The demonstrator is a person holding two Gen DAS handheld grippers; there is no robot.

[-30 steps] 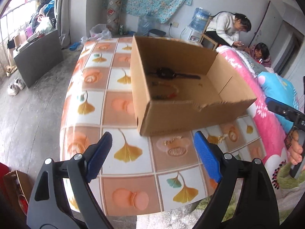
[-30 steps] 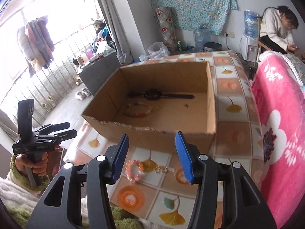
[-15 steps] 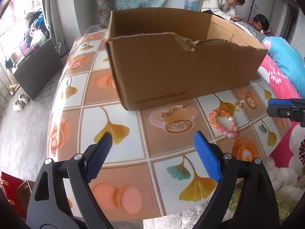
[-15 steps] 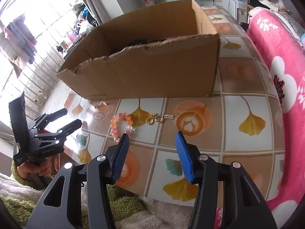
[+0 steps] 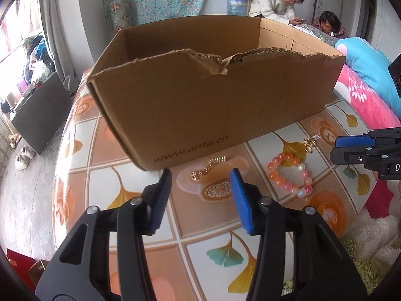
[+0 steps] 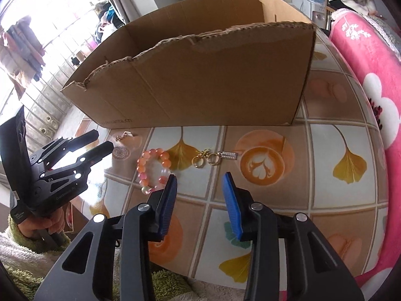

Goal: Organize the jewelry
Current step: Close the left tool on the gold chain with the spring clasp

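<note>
Gold chain (image 5: pixel 209 169) lies flat on the slick tablecloth (image 5: pixel 105 185) just ahead of the left gripper (image 5: pixel 200 200), whose jaws are narrowing with nothing between them; pads could skid over such thin links. The right gripper (image 6: pixel 199 200) narrows likewise, empty, behind the ringed gold clasp (image 6: pixel 215 158). A peach bead bracelet (image 6: pixel 153 169) sits beside its left pad, risking a nudge.

Our left gripper (image 5: pixel 200 175): black plastic arms, silver screws, ribbed blue pads.
Our right gripper (image 6: pixel 199 179): matching black frame, blue pads, silver rivets.
Our sleeve (image 6: pixel 20 258): fuzzy green cuff over white fleece.
</note>
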